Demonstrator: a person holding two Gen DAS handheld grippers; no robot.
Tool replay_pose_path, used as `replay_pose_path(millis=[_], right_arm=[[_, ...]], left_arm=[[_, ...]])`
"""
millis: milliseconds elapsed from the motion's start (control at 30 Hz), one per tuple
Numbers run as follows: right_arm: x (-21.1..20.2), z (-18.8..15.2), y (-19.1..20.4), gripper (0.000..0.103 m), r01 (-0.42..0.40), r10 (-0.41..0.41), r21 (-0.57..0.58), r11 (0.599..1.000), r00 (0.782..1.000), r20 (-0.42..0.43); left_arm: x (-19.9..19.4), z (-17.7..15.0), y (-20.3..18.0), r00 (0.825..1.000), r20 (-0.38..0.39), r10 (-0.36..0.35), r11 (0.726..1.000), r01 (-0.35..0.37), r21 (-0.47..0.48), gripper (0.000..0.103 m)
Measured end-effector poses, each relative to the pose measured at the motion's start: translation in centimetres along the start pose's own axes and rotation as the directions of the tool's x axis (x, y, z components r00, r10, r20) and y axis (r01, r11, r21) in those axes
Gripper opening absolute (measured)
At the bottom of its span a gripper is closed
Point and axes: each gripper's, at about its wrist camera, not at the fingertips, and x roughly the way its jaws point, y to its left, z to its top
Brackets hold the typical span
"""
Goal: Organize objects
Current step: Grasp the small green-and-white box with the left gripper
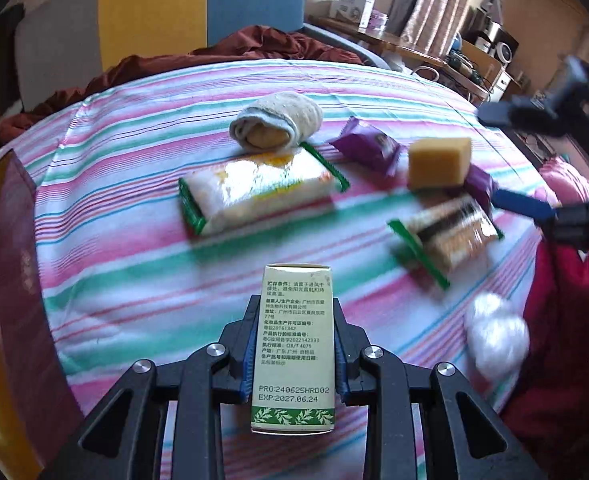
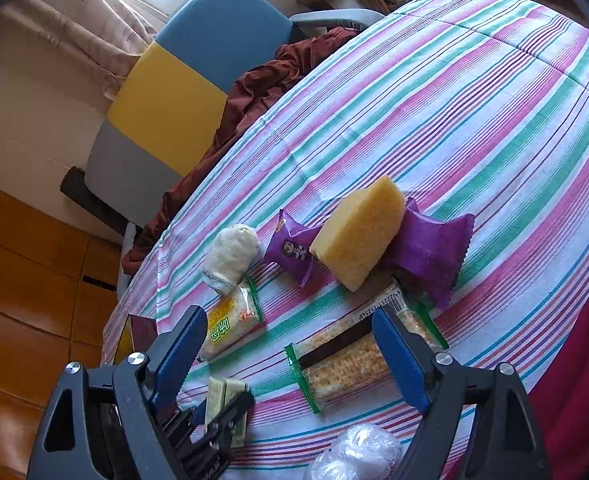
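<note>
Carton (image 1: 293,344) between left tongs (image 1: 293,344)

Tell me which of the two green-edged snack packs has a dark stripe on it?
The cracker pack below the open right gripper: a dark stripe runs along it. The other green-edged pack, beside the rolled towel, is white and yellow.

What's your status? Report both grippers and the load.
Left gripper shut on green-and-cream box, held above the striped cloth. Right gripper open, over the cracker pack, empty. Nothing between.
</note>
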Motion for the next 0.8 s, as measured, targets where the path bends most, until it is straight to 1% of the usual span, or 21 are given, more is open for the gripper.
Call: replay_pose_path(millis=[167, 267, 433, 500, 600, 667, 733, 800], right_arm=[[0.6, -0.3, 0.5, 0.086, 0.025, -0.026, -0.038, 0.999, 0.999, -0.031], [1.0, -0.4, 0.7, 0.086, 0.043, -0.045, -0.053, 0.998, 0.998, -0.048], [1.4, -0.8, 0.9, 0.086, 0.075, -0.079, -0.07, 0.995, 0.995, -0.063], [1.0, -0.8, 0.5, 0.086, 0.077, -0.08, -0.054, 0.996, 0.996, -0.046], [-0.1, -0.7, -0.6, 0.085, 0.046, -0.046, 0.021, 0.999, 0.999, -0.021], [-0.4, -0.8, -1.3, 0.084, 0.032, -0.03, 0.065, 0.997, 0.999, -0.04], [-0.6, -1.0, -1.4, 0.082, 0.021, -0.015, 0.082, 0.996, 0.997, -0.074], [-0.8, -1.3, -0.7, 0.082, 0.056, -0.05, 0.051, 0.997, 0.992, -0.117]], left_arm=[[-1.6, -2.8, -0.2, 0.999, 0.042, 0.019, 0.997, -0.023, 0.079, 0.03], [-1.8, -3.3, 0.1, 0.999, 0.054, 0.008, 0.996, -0.012, 0.086, 0.03], [-1.3, -3.1, 0.1, 0.997, 0.071, -0.003, 0.994, -0.005, 0.113, 0.03], [-1.4, -3.4, 0.0, 0.997, 0.081, -0.003, 0.992, -0.007, 0.124, 0.031], [-1.5, -3.5, -0.2, 0.996, 0.089, 0.0, 0.99, -0.012, 0.137, 0.031], [-1.7, -3.5, -0.1, 0.996, 0.088, -0.006, 0.99, -0.006, 0.139, 0.031], [-1.8, -3.5, 0.2, 0.996, 0.092, -0.016, 0.99, 0.003, 0.14, 0.031], [-1.9, -3.7, 0.2, 0.995, 0.098, -0.016, 0.989, 0.002, 0.145, 0.031]])
